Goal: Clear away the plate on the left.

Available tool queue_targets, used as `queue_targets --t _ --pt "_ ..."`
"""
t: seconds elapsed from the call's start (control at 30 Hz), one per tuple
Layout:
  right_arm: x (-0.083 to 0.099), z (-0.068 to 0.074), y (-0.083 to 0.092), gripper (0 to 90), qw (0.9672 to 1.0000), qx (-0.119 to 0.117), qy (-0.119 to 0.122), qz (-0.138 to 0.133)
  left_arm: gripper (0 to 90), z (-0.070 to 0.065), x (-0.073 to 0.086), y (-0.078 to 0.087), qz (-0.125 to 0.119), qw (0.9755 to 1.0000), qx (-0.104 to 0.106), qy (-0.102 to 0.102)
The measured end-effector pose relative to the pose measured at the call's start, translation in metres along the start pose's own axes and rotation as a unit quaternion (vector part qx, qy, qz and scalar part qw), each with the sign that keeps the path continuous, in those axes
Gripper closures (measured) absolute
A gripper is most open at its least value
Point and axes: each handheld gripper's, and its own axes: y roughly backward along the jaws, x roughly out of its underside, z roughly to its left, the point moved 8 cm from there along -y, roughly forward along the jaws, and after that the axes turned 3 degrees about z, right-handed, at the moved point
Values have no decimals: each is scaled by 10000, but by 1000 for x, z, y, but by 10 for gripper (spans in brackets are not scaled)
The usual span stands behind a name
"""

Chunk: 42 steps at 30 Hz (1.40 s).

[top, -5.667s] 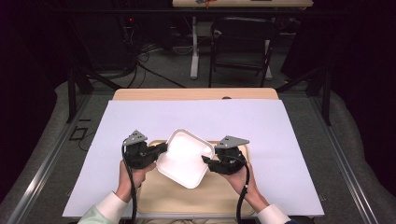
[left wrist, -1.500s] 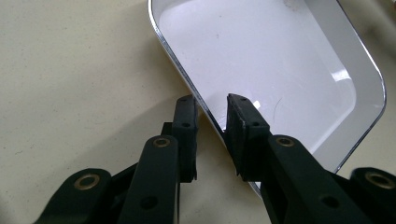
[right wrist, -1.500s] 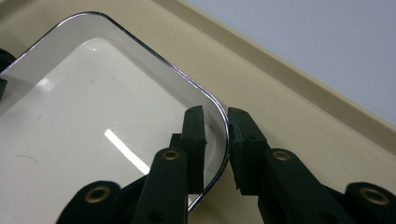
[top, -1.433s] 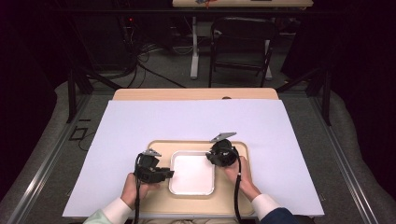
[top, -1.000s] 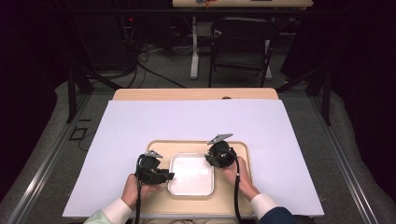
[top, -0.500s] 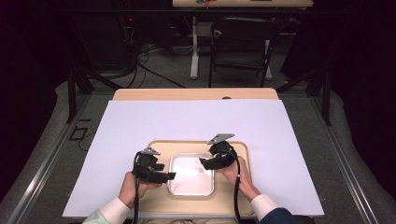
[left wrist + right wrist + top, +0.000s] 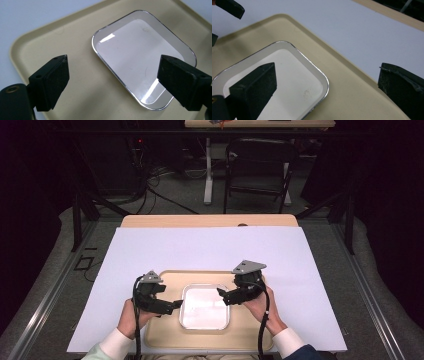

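Apparently clear of both gaping grippers, white dish rests on tray.

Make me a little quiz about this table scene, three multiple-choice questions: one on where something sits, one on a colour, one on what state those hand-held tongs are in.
1. Where does the white dish sit?
A. on the beige tray
B. on the floor
C. on the chair behind the table

2. What colour is the sheet that covers the table under the tray?
A. red
B. white
C. black

3. What state are the left tongs and the right tongs in?
A. both open and holding nothing
B. both shut on the dish
C. one shut on a spoon

Answers:
1 A: the high view shows the dish lying flat inside the tray's rim.
2 B: a plain white sheet spreads out on all sides of the tray.
3 A: each gripper view shows its two black jaws wide apart, with nothing between them.
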Motion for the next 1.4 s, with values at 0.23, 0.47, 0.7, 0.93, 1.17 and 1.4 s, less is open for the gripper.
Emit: queue_targets --t 0.23,0.47,0.7,0.93,1.17,1.4 --pt "-4 -13 27 0 9994 251 -35 -230 79 8 1 21 -165 9996 -212 -68" --pt "2 -21 50 0 9984 416 -75 -375 76 21 8 41 -237 9987 -443 -64" --pt "18 -31 75 0 9967 638 -149 -476 69 35 19 61 -454 9971 -613 26" --pt "26 -36 91 0 9951 793 -197 -565 64 43 29 78 -675 9956 -645 37" --pt "39 -41 109 0 9932 968 -264 -594 62 52 44 93 -754 9940 -783 126" --pt "57 -43 121 0 9921 1079 -320 -554 58 59 59 104 -825 9924 -873 270"
